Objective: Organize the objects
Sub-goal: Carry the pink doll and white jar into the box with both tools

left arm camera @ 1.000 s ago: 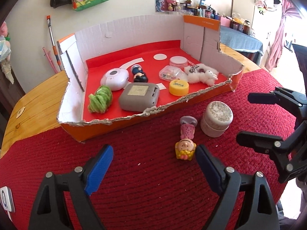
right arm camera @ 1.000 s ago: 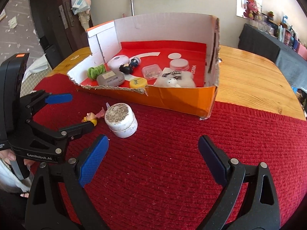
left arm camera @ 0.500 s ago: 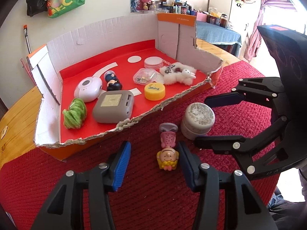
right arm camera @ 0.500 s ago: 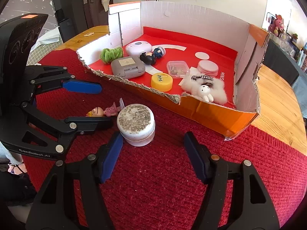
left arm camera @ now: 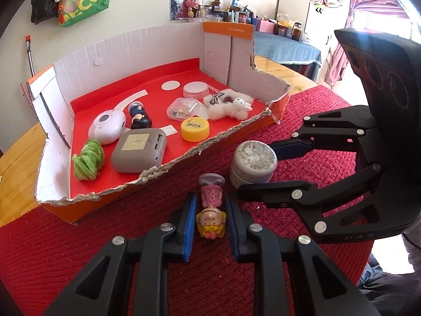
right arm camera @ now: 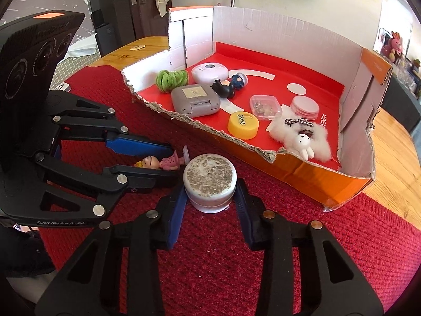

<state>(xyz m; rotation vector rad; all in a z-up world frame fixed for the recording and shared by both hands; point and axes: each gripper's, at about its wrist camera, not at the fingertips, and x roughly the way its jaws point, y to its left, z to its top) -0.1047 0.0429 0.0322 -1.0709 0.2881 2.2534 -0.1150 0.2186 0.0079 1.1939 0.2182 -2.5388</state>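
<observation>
The small pink-and-yellow doll figurine [left arm camera: 211, 212] is being clamped by the left tongs [left arm camera: 210, 220]; the round white speckled-lid jar [right arm camera: 209, 181] is being squeezed by the closing right tongs [right arm camera: 210, 197], both on the red woven mat [right arm camera: 329, 250]. A second earlier, both tongs were being held wide. Trinkets are being kept in the torn orange cardboard box [left arm camera: 184, 155].

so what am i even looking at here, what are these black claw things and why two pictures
They are two hand-held grippers, one in each of a person's hands, each with a camera looking along its fingers; so there are two views. On a red mat beside a torn cardboard box of trinkets, the left gripper is shut on a small doll figure lying flat. The right gripper is closing around a round white jar, its pads at the jar's sides.
</observation>
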